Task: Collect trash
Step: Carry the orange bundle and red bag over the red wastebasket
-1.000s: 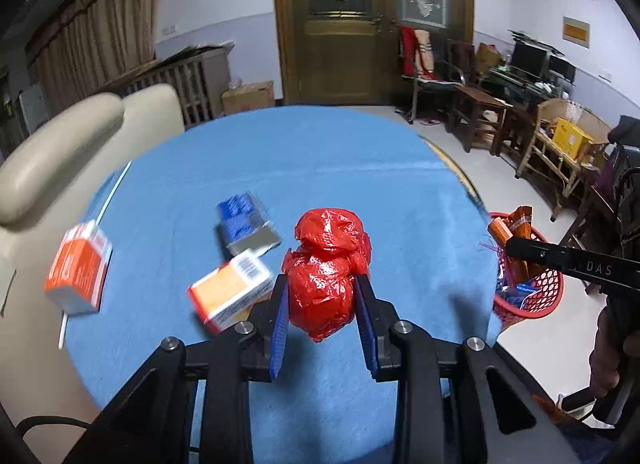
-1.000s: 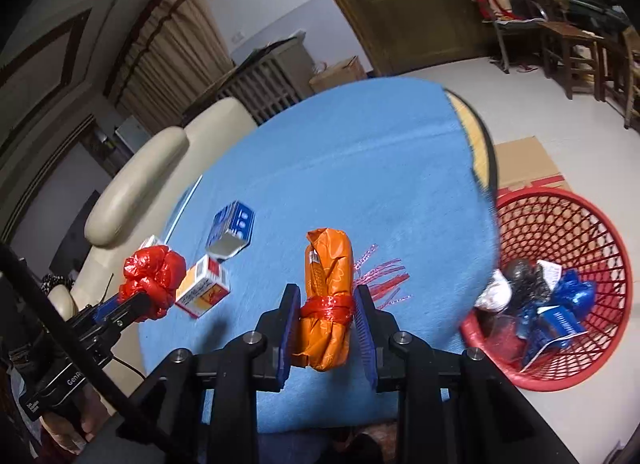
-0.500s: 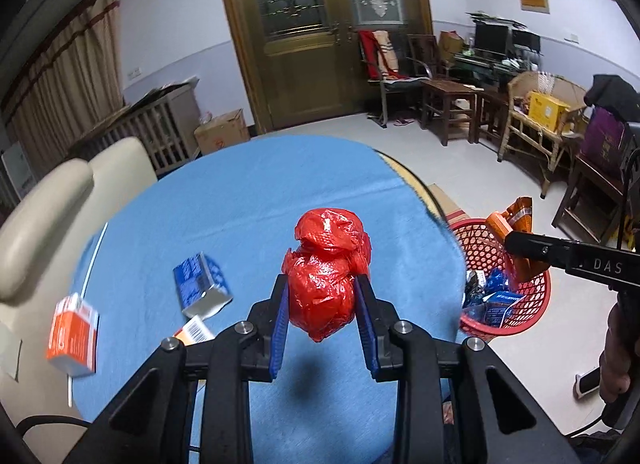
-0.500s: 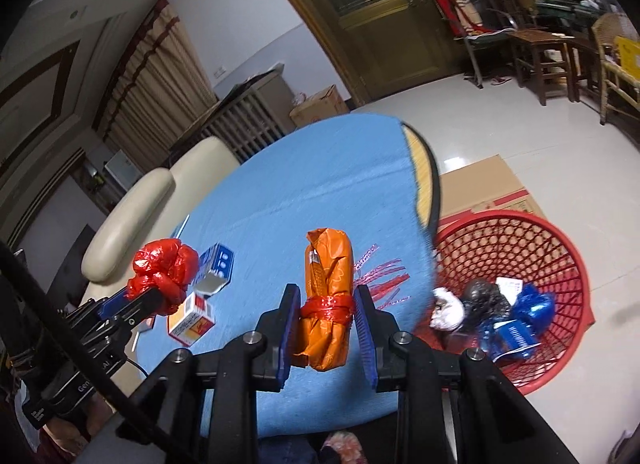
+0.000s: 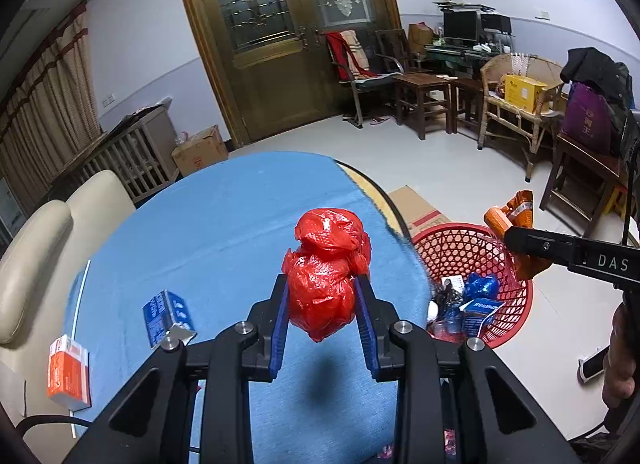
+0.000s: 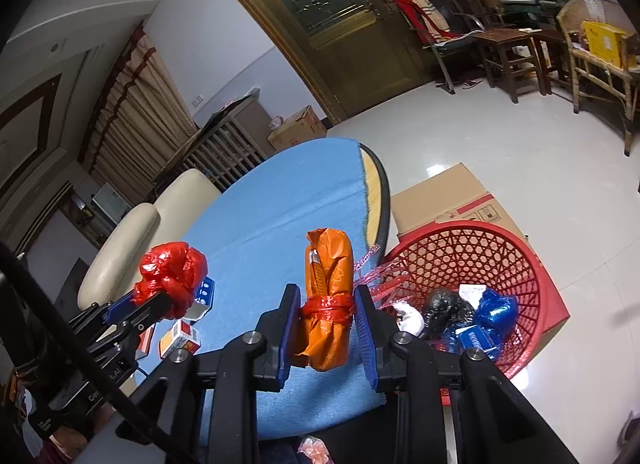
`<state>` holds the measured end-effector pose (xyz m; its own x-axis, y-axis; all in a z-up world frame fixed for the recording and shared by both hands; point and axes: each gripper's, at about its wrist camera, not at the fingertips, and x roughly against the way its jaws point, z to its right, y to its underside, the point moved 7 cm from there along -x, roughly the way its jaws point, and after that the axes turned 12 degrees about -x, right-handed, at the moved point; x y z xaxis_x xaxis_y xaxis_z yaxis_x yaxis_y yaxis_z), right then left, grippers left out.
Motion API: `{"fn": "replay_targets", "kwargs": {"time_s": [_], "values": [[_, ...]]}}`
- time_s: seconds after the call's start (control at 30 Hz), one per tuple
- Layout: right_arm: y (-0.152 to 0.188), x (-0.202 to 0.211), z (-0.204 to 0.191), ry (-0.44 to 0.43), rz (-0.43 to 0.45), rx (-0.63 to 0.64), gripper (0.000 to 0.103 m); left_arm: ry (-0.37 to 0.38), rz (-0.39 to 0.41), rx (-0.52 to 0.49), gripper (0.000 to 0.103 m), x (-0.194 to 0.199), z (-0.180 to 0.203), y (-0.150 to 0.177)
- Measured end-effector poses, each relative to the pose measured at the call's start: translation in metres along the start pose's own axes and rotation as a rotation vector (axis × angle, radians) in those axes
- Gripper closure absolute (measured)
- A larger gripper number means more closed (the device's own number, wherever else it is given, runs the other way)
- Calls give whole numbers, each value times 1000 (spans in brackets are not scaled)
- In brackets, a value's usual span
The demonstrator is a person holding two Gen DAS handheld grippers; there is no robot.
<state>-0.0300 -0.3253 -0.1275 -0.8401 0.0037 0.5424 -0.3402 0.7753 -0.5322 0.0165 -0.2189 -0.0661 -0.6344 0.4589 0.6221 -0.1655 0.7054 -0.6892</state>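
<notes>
My left gripper (image 5: 322, 300) is shut on a crumpled red plastic bag (image 5: 326, 264) and holds it above the blue tablecloth (image 5: 208, 232); the bag also shows in the right wrist view (image 6: 170, 278). My right gripper (image 6: 328, 306) is shut on an orange packet tied with red film (image 6: 328, 288), held near the table's right edge; the packet shows in the left wrist view (image 5: 516, 223) over the red mesh basket (image 5: 452, 242). The basket (image 6: 472, 248) stands on the floor by the table and holds several pieces of trash.
On the cloth lie a blue box (image 5: 166, 314) and an orange-and-white box (image 5: 68, 374); another small orange box (image 6: 182, 338) shows in the right wrist view. A flat cardboard sheet (image 6: 452, 191) lies under the basket. A cream chair (image 5: 44, 240) stands at the left.
Both grippers have risen and swung right with their loads. The basket has come into fuller view below the right gripper, and the boxes on the cloth have dropped back to the left.
</notes>
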Motion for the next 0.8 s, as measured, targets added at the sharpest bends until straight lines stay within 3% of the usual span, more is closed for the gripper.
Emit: {"fn": "replay_targets", "kwargs": {"time_s": [0.8], "values": [[-30, 19, 80, 78, 51, -157, 73, 229, -56, -93, 70, -51, 87, -31]]}}
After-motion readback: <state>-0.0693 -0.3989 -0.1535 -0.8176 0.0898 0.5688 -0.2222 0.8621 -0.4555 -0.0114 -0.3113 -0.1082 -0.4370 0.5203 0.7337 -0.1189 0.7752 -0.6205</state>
